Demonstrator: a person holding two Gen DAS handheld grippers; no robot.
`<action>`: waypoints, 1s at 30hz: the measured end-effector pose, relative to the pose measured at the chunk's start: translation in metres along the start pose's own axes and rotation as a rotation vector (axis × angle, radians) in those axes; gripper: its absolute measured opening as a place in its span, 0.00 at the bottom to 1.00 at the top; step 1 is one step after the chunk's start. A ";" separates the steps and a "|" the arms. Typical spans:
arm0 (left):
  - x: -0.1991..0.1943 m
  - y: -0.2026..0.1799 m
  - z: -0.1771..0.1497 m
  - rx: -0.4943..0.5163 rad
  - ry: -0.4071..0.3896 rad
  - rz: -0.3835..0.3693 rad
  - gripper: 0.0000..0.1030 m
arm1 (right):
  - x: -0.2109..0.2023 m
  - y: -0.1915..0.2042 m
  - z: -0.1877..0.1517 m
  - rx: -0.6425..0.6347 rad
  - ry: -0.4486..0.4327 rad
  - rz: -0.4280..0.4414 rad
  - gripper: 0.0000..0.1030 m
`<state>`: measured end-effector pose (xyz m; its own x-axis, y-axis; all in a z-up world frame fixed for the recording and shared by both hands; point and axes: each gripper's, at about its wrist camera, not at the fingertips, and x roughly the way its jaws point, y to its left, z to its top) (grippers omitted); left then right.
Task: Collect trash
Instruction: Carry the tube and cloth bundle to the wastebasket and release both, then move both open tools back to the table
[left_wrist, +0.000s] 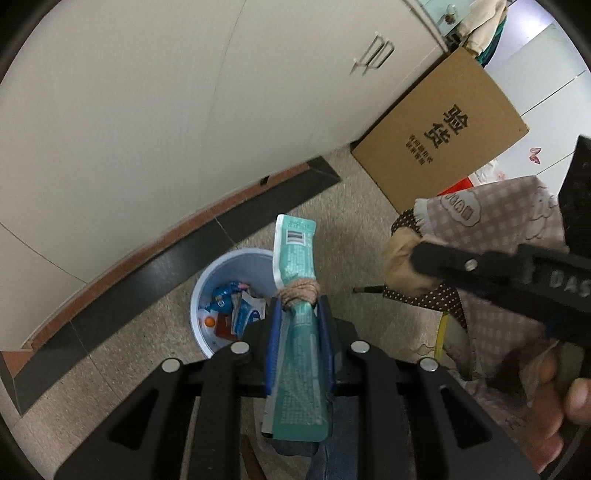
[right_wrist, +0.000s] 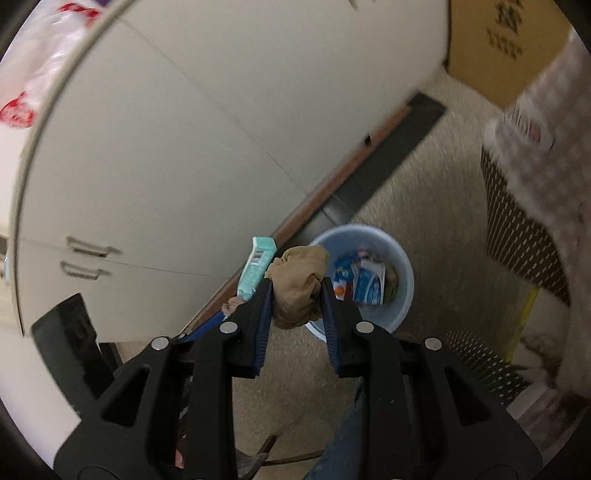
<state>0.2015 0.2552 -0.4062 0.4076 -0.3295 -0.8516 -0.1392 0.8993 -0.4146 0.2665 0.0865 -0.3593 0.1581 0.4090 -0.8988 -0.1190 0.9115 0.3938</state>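
left gripper (left_wrist: 300, 317) pinching teal packet (left_wrist: 297, 254), right gripper (right_wrist: 297, 291) clamped on tan wad (right_wrist: 299, 291), blue bin (left_wrist: 207, 295) at 10 o'clock of the packet, wrappers (left_wrist: 236, 310) inside

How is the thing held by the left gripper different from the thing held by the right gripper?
The left gripper holds a teal packet, flat and printed with a barcode; the right gripper holds a tan wad, crumpled and plain. The packet is long and sticks out past the fingers; the wad is a rounded lump between them. Both hang above the floor near the blue bin.
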 end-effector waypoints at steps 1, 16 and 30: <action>0.005 0.002 0.001 0.002 0.014 0.002 0.19 | 0.006 -0.002 0.000 0.012 0.013 0.000 0.28; -0.007 0.007 0.008 -0.032 -0.008 0.143 0.81 | 0.006 -0.005 -0.001 -0.003 0.010 -0.062 0.94; -0.126 -0.057 0.006 0.053 -0.266 0.222 0.84 | -0.112 0.045 -0.014 -0.183 -0.210 0.021 0.94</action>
<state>0.1638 0.2467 -0.2735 0.5944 -0.0437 -0.8030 -0.2071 0.9565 -0.2053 0.2293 0.0805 -0.2434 0.3514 0.4456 -0.8234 -0.2968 0.8871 0.3535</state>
